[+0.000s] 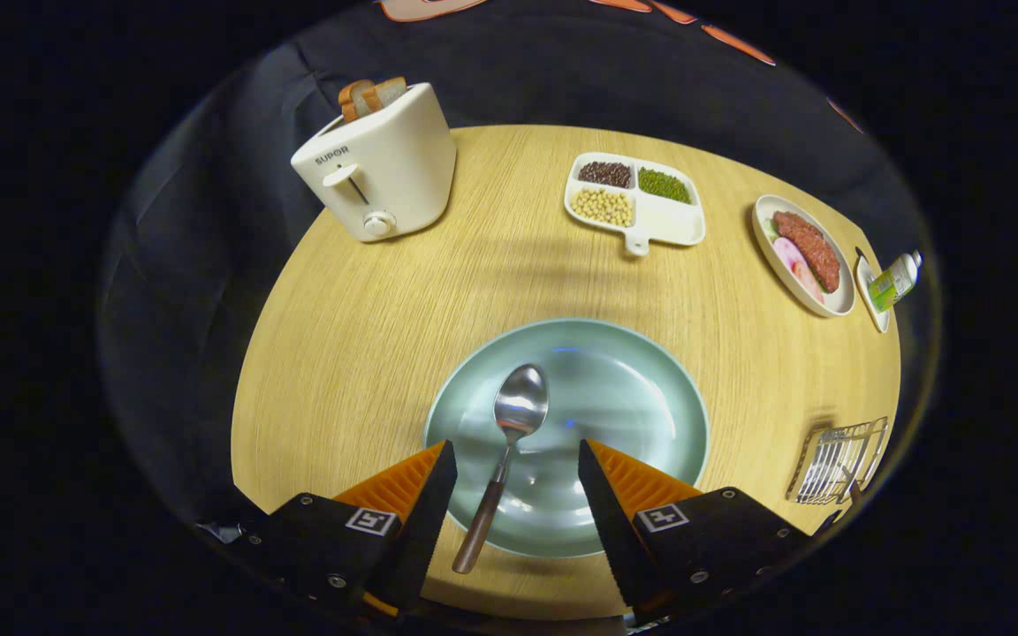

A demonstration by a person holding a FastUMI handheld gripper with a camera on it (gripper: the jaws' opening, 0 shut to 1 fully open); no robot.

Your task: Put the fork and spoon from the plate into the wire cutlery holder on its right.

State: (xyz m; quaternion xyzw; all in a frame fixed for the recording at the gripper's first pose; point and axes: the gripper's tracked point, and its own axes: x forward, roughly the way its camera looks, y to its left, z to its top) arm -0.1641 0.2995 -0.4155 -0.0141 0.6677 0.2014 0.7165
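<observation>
Our claw [516, 481] hangs spread wide with the spoon [509, 442] between its 2 fingers, gripping nothing, apparently lined up for the handle overhanging the plate [641, 415]. The wire cutlery holder [838, 461] waits to the right on the surface [350, 353].

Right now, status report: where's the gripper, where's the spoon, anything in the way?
Gripper open, fingers astride spoon handle. Spoon lies on plate, bowl pointing away. Wire cutlery holder right of plate. Nothing between.

The toaster [378, 172] bore the brand "SUPOR" on its front face, above the lever. No other text was legible.
</observation>
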